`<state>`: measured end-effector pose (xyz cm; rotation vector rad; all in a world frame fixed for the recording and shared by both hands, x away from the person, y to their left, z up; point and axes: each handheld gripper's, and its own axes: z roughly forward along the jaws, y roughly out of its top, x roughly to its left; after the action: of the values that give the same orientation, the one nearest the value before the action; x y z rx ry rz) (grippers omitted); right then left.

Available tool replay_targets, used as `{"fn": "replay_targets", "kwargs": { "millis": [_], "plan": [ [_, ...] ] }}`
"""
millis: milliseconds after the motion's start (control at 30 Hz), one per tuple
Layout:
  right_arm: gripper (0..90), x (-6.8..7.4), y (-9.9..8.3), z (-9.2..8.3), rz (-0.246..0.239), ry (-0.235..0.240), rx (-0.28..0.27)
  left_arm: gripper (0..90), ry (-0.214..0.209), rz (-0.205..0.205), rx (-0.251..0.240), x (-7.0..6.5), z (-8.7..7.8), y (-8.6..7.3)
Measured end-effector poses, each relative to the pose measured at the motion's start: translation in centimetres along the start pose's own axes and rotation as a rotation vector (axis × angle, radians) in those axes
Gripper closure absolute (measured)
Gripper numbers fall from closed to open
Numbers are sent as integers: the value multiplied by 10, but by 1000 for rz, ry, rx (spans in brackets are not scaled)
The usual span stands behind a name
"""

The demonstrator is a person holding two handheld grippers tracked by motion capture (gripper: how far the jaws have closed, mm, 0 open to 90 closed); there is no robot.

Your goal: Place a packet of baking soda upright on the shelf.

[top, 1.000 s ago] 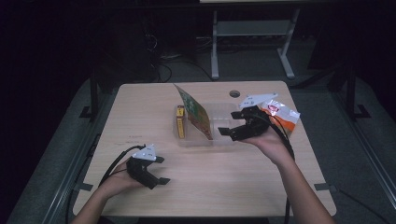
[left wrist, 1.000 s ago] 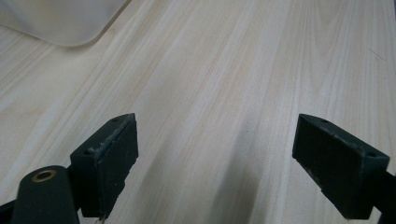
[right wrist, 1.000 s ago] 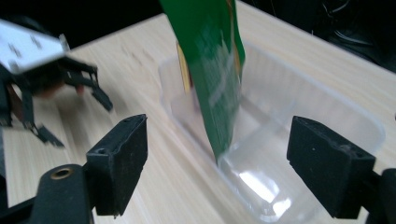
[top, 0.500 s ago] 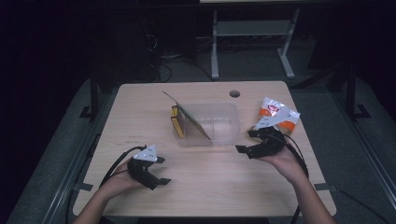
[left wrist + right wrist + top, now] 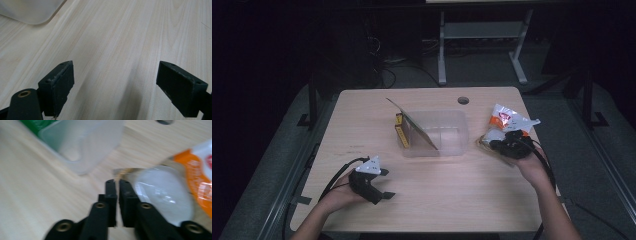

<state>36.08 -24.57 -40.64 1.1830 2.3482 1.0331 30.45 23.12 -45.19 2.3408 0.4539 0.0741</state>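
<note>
Right gripper [image 5: 504, 146] lower; one pouch [image 5: 504, 121]

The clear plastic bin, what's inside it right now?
A flat green packet leans tilted inside the clear plastic bin at its left end; the rest looks empty. A yellow box sits at that end, but whether inside is unclear.

The snack bag [image 5: 504, 125] lay flat on the tabletop [image 5: 362, 125] near its right edge, just beside the clear plastic container [image 5: 447, 135]. It was white and orange with a red mark at its far end and a clear window at its near end, where a thin sealed edge [image 5: 122, 171] showed.
</note>
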Motion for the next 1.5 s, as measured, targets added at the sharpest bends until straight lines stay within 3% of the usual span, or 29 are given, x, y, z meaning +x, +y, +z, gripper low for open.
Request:
{"fn": "replay_targets", "kwargs": {
  "millis": [167,267,433,567,767,1200,1500],
  "plan": [
    [898,-26,-6,4,28,-95,16,143,-2,-8,-1,0,1,1],
    [898,-39,-9,15,48,-107,25,144,-2,-2,9,-1,2,0],
    [898,-49,-11,41,-1,-156,109,144,-2,-2,9,-1,2,0],
    [900,-50,-14,40,6,-115,123,144,-6,-5,18,-1,3,-2],
    [900,-36,-19,32,-28,-60,153,144,0,-4,15,-2,1,-3],
    [900,13,-31,13,-106,14,215,145,3,11,10,-5,1,-2],
    [900,53,-28,13,-213,166,278,145,0,11,6,-5,1,-1]
  ]
}}
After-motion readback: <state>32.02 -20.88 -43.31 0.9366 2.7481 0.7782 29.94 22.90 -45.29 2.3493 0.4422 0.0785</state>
